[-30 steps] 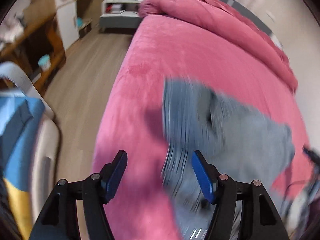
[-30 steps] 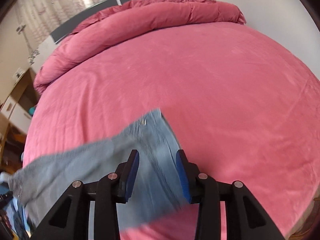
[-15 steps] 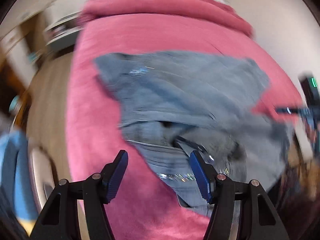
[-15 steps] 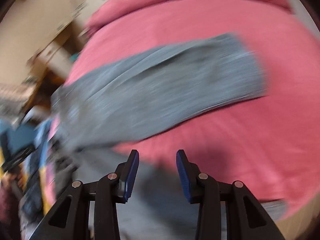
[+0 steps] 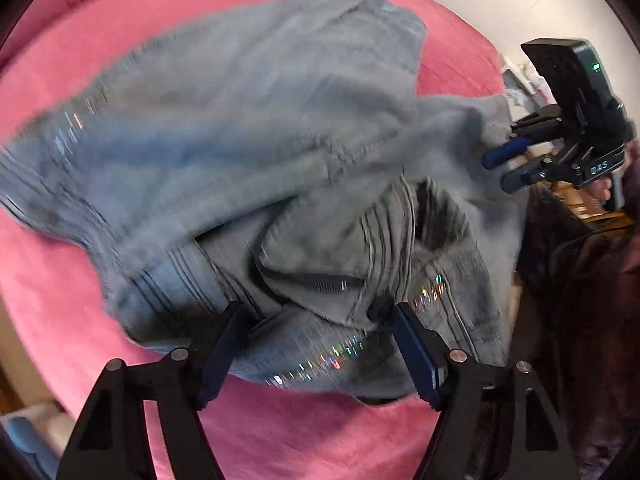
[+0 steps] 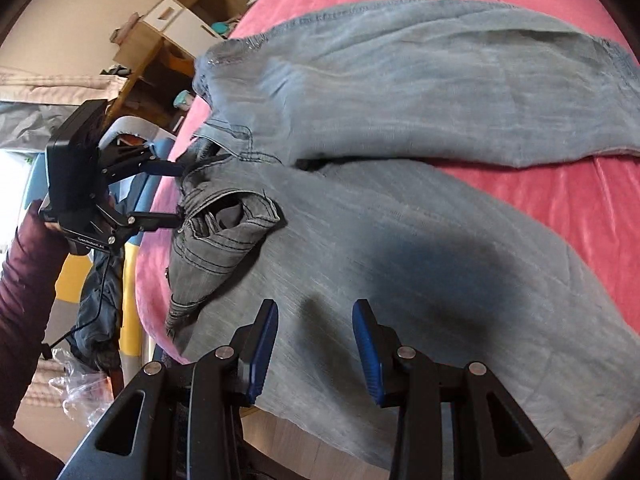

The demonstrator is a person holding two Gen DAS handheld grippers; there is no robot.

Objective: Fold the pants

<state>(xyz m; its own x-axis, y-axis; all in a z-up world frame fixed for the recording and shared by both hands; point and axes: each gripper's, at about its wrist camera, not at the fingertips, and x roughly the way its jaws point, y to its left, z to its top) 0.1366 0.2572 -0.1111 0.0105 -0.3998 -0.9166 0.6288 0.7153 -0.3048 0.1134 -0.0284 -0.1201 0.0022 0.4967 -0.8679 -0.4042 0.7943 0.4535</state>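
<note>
Pink bed (image 6: 560, 208), wooden shelves (image 6: 160, 40), beige wall (image 6: 80, 8)

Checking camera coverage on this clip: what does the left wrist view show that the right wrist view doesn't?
Only the left wrist view shows the sparkly trim on the jeans, with the left gripper open, its jaws straddling that bunched part.

Only the right wrist view shows both legs spread apart, the wooden shelving, and the near leg hanging over the bed's edge.

Both show the jeans on the pink bed cover and both grippers; the right gripper is open above the near leg.
</note>
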